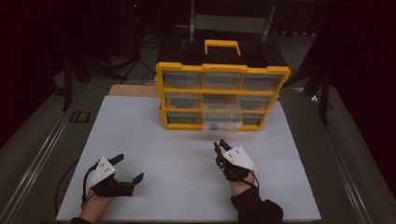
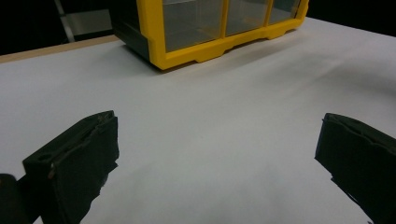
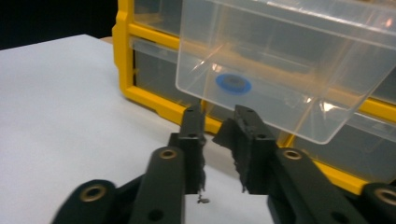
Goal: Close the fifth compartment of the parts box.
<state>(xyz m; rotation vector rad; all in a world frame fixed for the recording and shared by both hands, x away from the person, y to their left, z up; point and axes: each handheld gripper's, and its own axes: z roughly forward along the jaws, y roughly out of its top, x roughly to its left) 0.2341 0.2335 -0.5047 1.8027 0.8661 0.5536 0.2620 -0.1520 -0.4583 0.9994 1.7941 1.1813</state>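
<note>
organizer [image 1: 222, 95]: yellow frame, clear drawers in three rows of three, black handle on top, at far side of white board [image 1: 154, 168]
drawer [image 1: 223, 119]: pulled out of the middle column, low down, jutting forward over board; exact row hard to tell
blue disc [image 3: 233, 84]: inside drawer, on its floor
left gripper [image 1: 129, 169]: near left of board, jaws wide apart, holding nothing
right gripper [image 1: 221, 146]: just before drawer front, jaws nearly together, narrow gap, gripping nothing
</note>
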